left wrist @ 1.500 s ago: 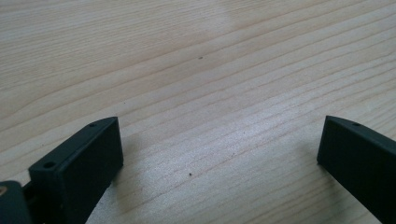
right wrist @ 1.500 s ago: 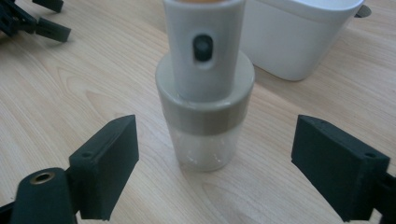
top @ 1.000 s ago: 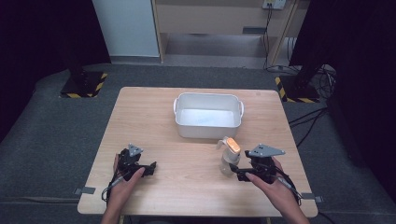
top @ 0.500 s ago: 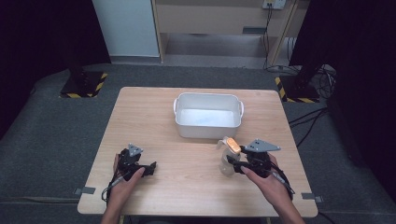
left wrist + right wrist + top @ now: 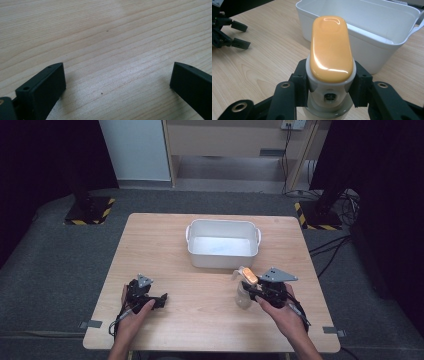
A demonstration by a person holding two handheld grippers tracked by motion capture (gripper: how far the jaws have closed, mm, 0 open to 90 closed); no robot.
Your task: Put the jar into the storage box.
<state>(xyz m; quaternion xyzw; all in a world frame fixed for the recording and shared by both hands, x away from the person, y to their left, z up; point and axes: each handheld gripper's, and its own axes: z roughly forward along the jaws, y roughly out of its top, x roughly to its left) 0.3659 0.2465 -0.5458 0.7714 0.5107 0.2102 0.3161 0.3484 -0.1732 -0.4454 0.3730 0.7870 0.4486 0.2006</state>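
Bottle (image 5: 244,292) with orange cap (image 5: 331,48) — pale translucent body, standing lower right of centre in the high view, on the wooden table (image 5: 165,245). Right gripper (image 5: 253,292) has its jaws closed on the bottle's neck just under the cap; in the right gripper view the black jaws press the white collar from both sides. Grey three-cornered plate sits on top of that gripper, a hand behind it.

White tub (image 5: 222,243) just above the bottle in the high view, centre of the table, empty inside, handles at both short ends. A narrow strip of bare wood separates bottle and tub; in the right gripper view the tub's near wall rises directly behind the cap, upper right.

Left gripper (image 5: 161,300) low at lower left in the high view, held by the left hand (image 5: 131,315) — jaws spread wide, nothing between them, bare wood grain under them in the left gripper view (image 5: 117,75). Broad open tabletop between the two grippers and along the table's left half. Both grippers sit close to the table's near edge.
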